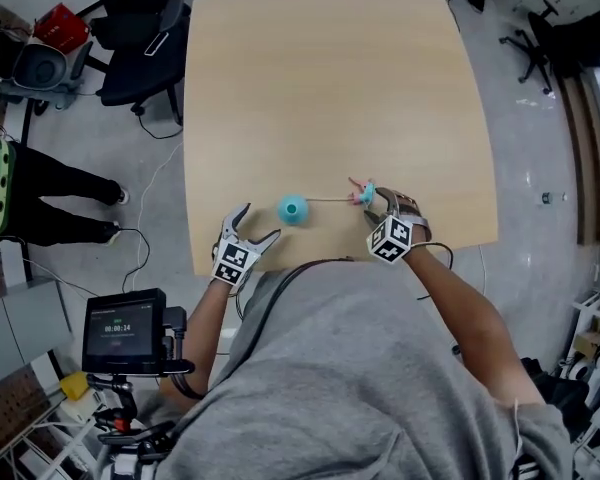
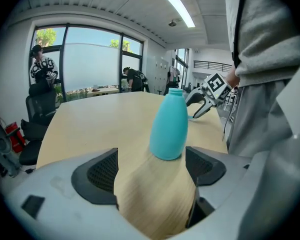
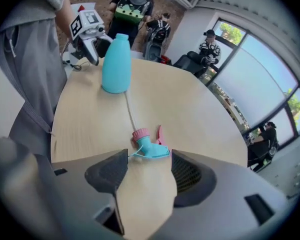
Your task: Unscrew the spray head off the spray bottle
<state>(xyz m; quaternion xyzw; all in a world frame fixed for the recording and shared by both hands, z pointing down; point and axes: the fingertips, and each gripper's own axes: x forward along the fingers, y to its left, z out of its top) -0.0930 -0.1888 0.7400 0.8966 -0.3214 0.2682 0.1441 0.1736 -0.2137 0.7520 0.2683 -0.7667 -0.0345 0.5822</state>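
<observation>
A teal spray bottle (image 1: 292, 208) stands upright on the wooden table (image 1: 330, 88) with its neck bare. Its spray head (image 1: 363, 193), teal with a pink collar and trigger, lies on its side to the right, its thin dip tube (image 1: 330, 199) pointing toward the bottle. My left gripper (image 1: 257, 224) is open just short of the bottle (image 2: 170, 126), which stands a little beyond the fingertips, nearer the right pad (image 2: 205, 165). My right gripper (image 1: 377, 206) is open too, and the spray head (image 3: 149, 146) rests on the table at its fingertips, touched by neither pad.
Both grippers work close to the table's near edge (image 1: 310, 265). Black office chairs (image 1: 140, 38) and a red object (image 1: 60, 26) stand beyond the far left corner. A person (image 1: 40, 198) stands left of the table. A screen device (image 1: 125, 330) sits at lower left.
</observation>
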